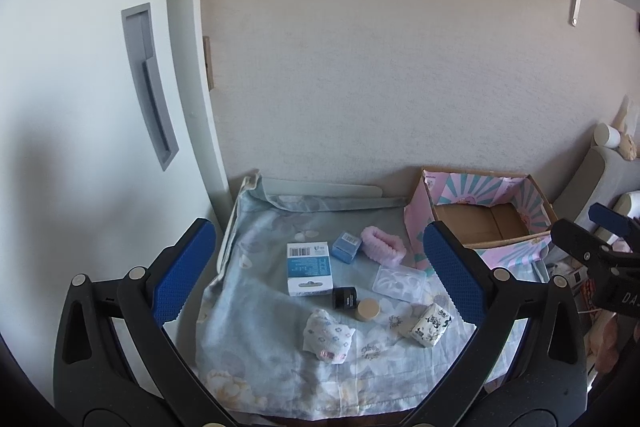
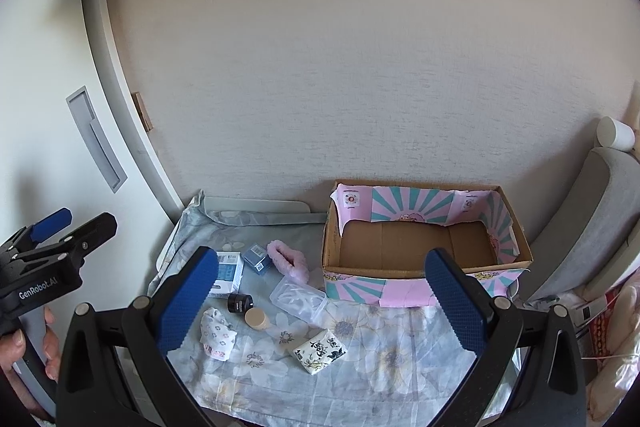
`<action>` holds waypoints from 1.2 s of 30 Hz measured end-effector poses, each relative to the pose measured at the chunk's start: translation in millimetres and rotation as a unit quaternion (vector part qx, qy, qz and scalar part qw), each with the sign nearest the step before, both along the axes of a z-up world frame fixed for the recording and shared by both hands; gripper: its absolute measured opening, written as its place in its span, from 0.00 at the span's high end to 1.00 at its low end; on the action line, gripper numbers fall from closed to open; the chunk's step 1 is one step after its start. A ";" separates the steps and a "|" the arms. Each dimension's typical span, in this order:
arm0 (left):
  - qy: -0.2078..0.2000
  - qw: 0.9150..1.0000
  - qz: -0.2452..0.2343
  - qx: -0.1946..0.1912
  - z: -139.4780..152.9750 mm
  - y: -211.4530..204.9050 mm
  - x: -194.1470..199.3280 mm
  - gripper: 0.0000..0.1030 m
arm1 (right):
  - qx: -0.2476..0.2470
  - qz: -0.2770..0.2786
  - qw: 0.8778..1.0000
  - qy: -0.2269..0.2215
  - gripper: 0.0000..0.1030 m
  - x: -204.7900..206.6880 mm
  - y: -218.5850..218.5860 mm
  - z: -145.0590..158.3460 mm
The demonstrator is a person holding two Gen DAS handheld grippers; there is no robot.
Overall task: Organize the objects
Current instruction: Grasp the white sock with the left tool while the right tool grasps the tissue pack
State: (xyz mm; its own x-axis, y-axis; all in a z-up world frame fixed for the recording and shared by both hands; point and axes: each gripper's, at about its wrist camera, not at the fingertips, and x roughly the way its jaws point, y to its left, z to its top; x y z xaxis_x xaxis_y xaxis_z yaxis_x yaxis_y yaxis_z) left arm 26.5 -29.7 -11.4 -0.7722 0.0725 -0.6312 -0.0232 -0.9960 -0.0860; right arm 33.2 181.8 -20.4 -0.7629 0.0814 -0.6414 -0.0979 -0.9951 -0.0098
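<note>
Hovering: both grippers spread, L (image 1: 320, 279) R (image 2: 322, 301) | 2 boxes (image 1: 309, 268) | 2 jars (image 1: 344, 297) | maybe 8 items

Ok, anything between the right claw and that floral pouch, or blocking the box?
Nothing visible. The right claw hangs open above the floral pouch, and the cardboard box behind it is open-topped and empty.

Box (image 2: 424, 247) right of headband (image 2: 287, 261)
</note>
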 end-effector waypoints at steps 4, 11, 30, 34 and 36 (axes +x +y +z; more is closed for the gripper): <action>-0.014 1.000 -0.010 0.002 -14.1 0.4 3.4 0.00 | 0.005 0.014 1.000 -0.002 0.00 -3.1 0.8 -7.4; -0.061 0.998 -0.018 0.007 -68.9 1.2 4.5 0.00 | -0.001 0.080 0.995 -0.055 0.00 -15.9 11.7 -51.5; -0.111 0.992 -0.064 -0.001 -207.9 24.6 -4.8 0.08 | 0.030 0.208 0.969 -0.131 0.03 -36.2 19.0 -188.5; -0.112 0.991 -0.071 -0.015 -224.7 26.2 -9.4 0.08 | 0.038 0.224 0.963 -0.144 0.08 -36.1 14.5 -207.8; -0.109 0.991 -0.070 -0.021 -231.2 25.6 -11.4 0.08 | 0.046 0.231 0.960 -0.153 0.13 -37.7 12.2 -217.2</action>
State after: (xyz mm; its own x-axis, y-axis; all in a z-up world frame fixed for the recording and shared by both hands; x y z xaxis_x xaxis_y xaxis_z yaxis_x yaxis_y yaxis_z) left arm 15.1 -4.1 -242.6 -0.6005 0.1394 -0.7874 -0.1474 -0.9871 -0.0624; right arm -4.4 194.0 -237.5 -0.5086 -0.1527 -0.8473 0.3742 -0.9256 -0.0579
